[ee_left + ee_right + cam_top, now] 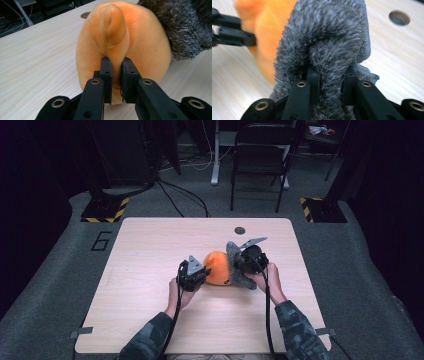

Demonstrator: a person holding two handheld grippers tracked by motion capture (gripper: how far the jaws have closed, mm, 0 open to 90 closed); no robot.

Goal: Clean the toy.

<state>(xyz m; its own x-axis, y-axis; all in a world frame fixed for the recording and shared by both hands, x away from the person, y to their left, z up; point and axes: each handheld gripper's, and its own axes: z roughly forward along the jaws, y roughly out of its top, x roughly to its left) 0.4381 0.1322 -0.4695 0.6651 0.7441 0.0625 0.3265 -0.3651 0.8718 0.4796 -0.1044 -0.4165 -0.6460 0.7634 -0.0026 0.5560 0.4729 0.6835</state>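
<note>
left hand-held gripper (116,75) clamped on orange plush (120,45); right hand-held gripper (329,82) clamped on grey fuzzy cover (324,42) beside it.

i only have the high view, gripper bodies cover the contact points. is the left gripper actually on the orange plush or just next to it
Observer: The left gripper is on it: its jaws pinch a raised fold of the orange plush.
Operator: and the right one, is it on the orange too
Observer: No. The right gripper has closed on a fold of the grey fuzzy cloth, which bulges up between its jaws.
Operator: does the cloth have any edge finish i could aim for
Observer: Yes, a stitched grey hem runs along the cloth's edge on the side toward the round table hole.
</note>
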